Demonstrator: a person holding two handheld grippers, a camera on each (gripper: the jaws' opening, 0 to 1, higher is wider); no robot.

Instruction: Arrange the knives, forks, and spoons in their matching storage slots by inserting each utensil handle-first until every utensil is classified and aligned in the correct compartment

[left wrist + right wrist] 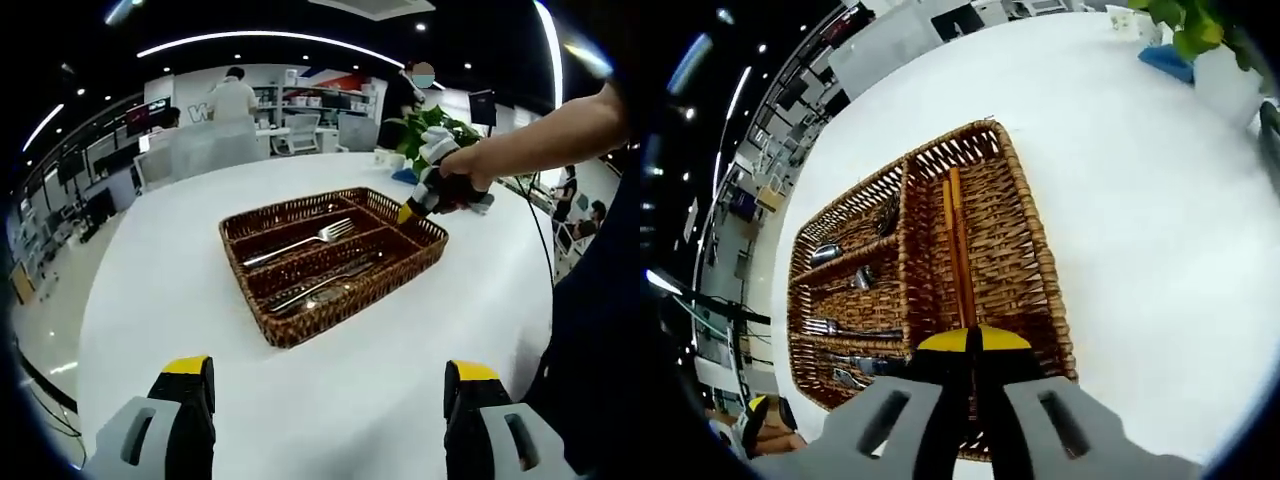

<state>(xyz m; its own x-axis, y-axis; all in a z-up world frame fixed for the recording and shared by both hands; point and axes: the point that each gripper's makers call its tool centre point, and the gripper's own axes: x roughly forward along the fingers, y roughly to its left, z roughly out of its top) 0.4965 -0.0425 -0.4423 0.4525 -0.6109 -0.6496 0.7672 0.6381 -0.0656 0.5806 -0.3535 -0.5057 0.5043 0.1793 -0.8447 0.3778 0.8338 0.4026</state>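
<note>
Over the wicker tray, at its wide end compartment, I am holding my right tool with its jaws pressed together on a pair of wooden chopsticks, which are lying lengthwise along that compartment's floor. In the left gripper view, the right tool is hovering at the tray's far right corner. A fork is lying in the long slot on the tray's far side; more cutlery is resting in the slot nearer me, too blurred to sort. My left tool is hanging above the white tabletop, short of the tray, jaws spread wide and carrying nothing. A potted plant is standing beyond the tray.
</note>
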